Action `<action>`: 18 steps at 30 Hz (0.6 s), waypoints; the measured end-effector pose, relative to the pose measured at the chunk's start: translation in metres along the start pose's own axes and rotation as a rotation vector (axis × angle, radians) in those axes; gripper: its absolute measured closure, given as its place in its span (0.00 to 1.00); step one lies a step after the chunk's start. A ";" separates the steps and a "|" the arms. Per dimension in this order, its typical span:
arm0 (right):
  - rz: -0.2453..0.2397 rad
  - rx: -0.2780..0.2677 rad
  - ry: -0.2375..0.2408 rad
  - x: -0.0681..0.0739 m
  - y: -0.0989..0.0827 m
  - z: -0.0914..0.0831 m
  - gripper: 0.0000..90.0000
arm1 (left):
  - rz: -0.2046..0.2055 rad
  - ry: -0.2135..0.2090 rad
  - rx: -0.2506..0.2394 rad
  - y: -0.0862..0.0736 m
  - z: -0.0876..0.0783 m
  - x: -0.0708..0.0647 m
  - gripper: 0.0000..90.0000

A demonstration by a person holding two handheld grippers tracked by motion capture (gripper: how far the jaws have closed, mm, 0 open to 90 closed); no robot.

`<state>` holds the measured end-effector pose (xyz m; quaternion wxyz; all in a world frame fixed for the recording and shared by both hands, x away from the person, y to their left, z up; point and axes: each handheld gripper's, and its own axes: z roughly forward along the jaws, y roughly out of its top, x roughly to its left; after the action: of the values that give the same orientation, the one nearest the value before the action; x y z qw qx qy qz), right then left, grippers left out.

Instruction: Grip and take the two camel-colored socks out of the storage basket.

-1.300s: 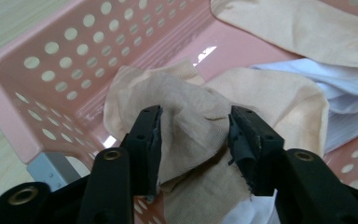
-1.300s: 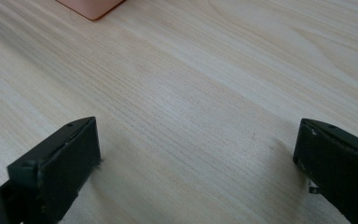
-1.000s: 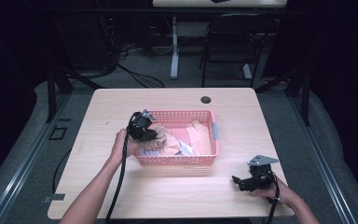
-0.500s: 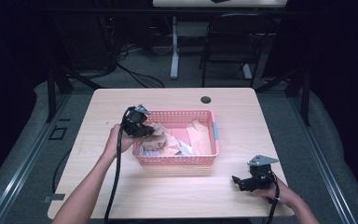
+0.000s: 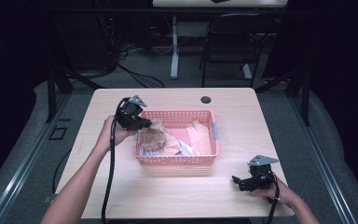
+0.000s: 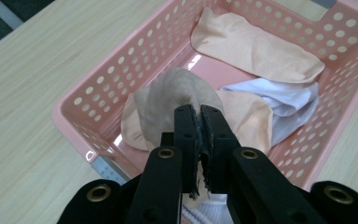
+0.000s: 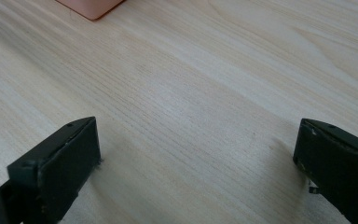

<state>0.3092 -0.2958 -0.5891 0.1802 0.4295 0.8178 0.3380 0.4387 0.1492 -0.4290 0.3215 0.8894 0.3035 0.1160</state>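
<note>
A pink perforated basket (image 5: 205, 160) (image 6: 98, 98) stands mid-table with peach and white cloths inside. My left gripper (image 5: 145, 124) (image 6: 199, 116) hangs over the basket's left end, shut on a tan cloth (image 6: 177, 95) (image 5: 155, 135) that droops from its jaws above the pile. Another peach cloth (image 6: 254, 46) lies flat at the far end, and a white cloth (image 6: 289, 100) sits beside it. My right gripper (image 5: 237, 181) (image 7: 196, 154) rests low on the table near the front right corner, jaws wide open with bare wood between them.
A small black round cap (image 5: 206, 99) sits at the table's (image 5: 168, 196) far edge. A corner of the basket (image 7: 91, 7) shows at the top of the right gripper view. A chair (image 5: 233, 42) and cables stand behind the table.
My left gripper has risen and drawn left toward the basket's left rim, lifting the tan cloth out of the pile. The right gripper has kept still.
</note>
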 end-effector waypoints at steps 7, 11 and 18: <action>0.000 0.001 0.001 0.000 0.000 0.000 0.00 | 0.023 0.006 -0.008 0.009 -0.014 -0.001 0.95; 0.000 0.000 0.000 0.000 0.000 0.000 0.00 | 0.035 0.011 -0.014 0.015 -0.021 -0.001 0.95; -0.001 0.000 0.001 0.000 0.000 0.000 0.00 | 0.046 -0.002 -0.014 0.025 -0.034 -0.001 0.95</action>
<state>0.3092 -0.2959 -0.5891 0.1799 0.4291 0.8181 0.3380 0.4359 0.1499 -0.3867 0.3254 0.8940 0.2818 0.1243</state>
